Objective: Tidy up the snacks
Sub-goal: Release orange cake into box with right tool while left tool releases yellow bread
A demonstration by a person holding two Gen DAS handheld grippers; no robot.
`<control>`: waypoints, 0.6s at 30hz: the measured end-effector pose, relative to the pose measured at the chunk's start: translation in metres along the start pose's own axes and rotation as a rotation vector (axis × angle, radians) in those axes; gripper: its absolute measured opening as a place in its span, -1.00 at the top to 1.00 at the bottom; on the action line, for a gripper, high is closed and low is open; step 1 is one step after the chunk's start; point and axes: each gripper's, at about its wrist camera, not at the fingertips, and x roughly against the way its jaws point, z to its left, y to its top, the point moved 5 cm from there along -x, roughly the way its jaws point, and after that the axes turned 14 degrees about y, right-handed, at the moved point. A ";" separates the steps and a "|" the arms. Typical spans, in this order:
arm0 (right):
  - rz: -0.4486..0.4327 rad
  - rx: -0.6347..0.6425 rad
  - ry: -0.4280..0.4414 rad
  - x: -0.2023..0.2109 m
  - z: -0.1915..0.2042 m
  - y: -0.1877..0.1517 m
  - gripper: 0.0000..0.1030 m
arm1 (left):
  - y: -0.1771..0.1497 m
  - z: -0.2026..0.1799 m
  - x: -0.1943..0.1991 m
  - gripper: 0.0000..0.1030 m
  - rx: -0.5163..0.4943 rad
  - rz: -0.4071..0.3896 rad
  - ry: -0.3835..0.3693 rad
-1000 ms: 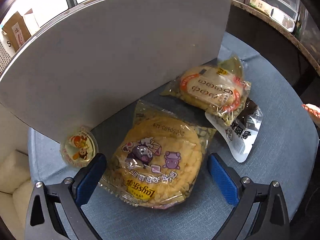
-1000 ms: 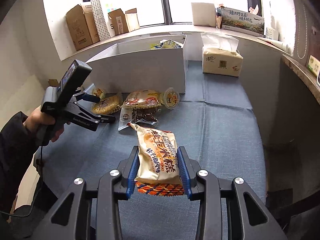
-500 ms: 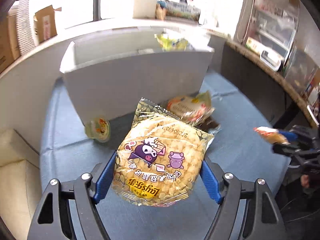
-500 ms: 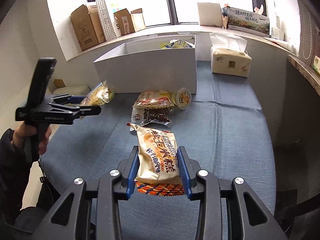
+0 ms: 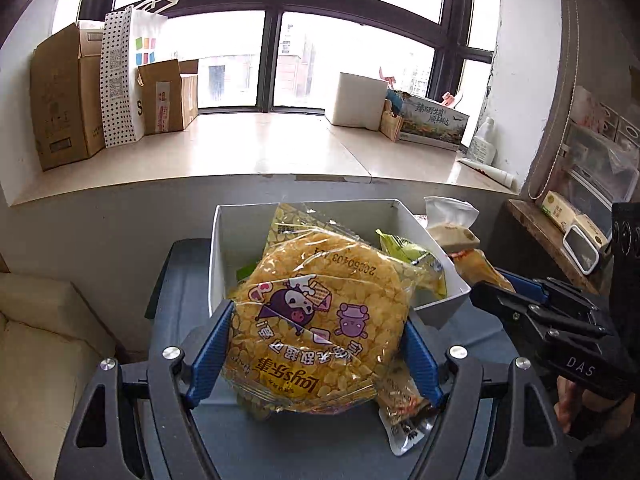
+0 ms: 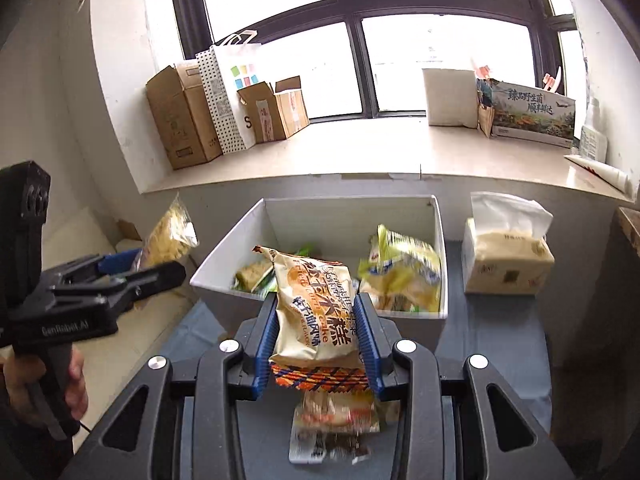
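My left gripper (image 5: 316, 348) is shut on a round yellow Lay's chip packet (image 5: 316, 320) and holds it in the air in front of the white box (image 5: 440, 304). My right gripper (image 6: 318, 336) is shut on a cream and orange rice cake packet (image 6: 316, 312), raised at the near wall of the white box (image 6: 224, 264). The box holds several green and yellow snack bags (image 6: 400, 272). Each gripper shows in the other's view: the right one (image 5: 500, 284) to my right, the left one (image 6: 132, 264) to my left.
Two snack packets (image 6: 336, 420) lie on the blue table below my right gripper. A tissue pack (image 6: 504, 256) stands right of the box. Cardboard boxes (image 6: 184, 120) and a paper bag (image 6: 228, 92) sit on the window sill behind.
My left gripper closed on the chip packet and lifted it off the table toward the box. My right gripper rose with the rice cake packet and moved up to the box's near wall.
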 end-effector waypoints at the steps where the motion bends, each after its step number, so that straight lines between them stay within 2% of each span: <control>1: -0.011 -0.002 0.010 -0.010 -0.003 0.014 0.21 | 0.007 -0.002 -0.013 -0.59 -0.005 0.010 0.010; 6: 0.047 -0.053 0.025 -0.070 -0.030 0.061 0.20 | 0.020 -0.010 -0.073 -0.61 -0.038 0.081 0.031; 7: 0.070 -0.054 0.023 -0.081 -0.033 0.067 0.00 | 0.022 -0.009 -0.081 -0.72 -0.053 0.091 0.044; 8: 0.092 -0.064 0.030 -0.091 -0.036 0.072 -0.29 | 0.022 -0.009 -0.088 -0.96 -0.062 0.103 0.059; 9: 0.111 -0.074 0.041 -0.098 -0.039 0.075 -0.88 | 0.022 -0.007 -0.092 -1.00 -0.063 0.108 0.064; 10: 0.097 -0.076 0.026 -0.100 -0.042 0.078 -1.00 | 0.019 -0.006 -0.093 -1.00 -0.065 0.116 0.060; 12: 0.038 -0.080 -0.002 -0.092 -0.045 0.082 -1.00 | 0.012 -0.003 -0.092 -1.00 -0.079 0.118 0.066; 13: 0.016 -0.093 0.018 -0.087 -0.046 0.081 -1.00 | 0.009 -0.001 -0.090 -1.00 -0.089 0.111 0.074; 15: 0.000 -0.114 0.057 -0.081 -0.045 0.078 -1.00 | 0.003 0.003 -0.086 -1.00 -0.096 0.108 0.078; 18: -0.014 -0.095 0.033 -0.068 -0.043 0.071 -1.00 | -0.002 0.008 -0.075 -1.00 -0.081 0.102 0.061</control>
